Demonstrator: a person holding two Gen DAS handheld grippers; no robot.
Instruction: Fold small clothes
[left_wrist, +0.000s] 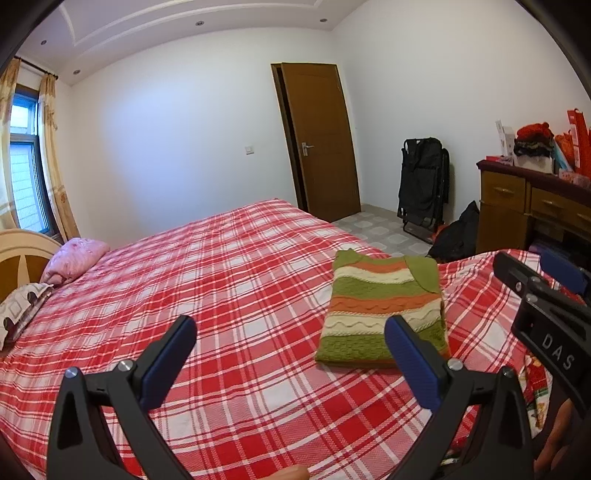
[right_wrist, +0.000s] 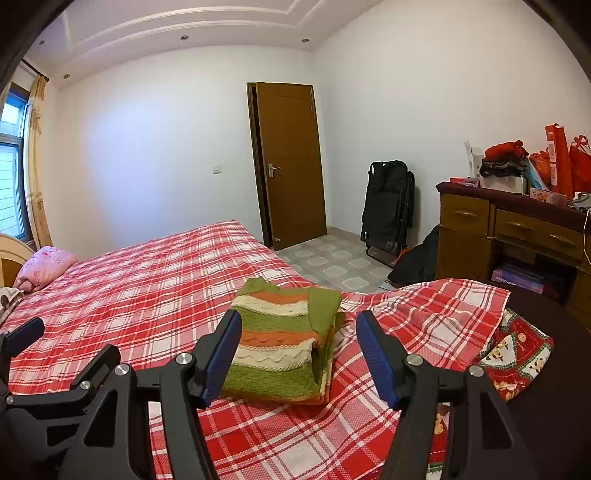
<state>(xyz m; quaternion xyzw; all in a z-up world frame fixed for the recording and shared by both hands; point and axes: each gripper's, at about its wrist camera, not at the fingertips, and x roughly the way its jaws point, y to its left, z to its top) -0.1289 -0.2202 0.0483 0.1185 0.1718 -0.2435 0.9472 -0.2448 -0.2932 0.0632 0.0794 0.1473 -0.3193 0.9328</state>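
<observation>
A small knitted sweater with green, orange and cream stripes lies folded into a neat rectangle on the red plaid bed sheet. It also shows in the right wrist view. My left gripper is open and empty, held above the bed to the left of the sweater. My right gripper is open and empty, raised just in front of the sweater and not touching it. The right gripper also shows at the right edge of the left wrist view.
A pink pillow and a patterned pillow lie at the headboard on the left. A red patterned cloth hangs at the bed's right corner. A wooden desk, a black folded chair and a door stand beyond.
</observation>
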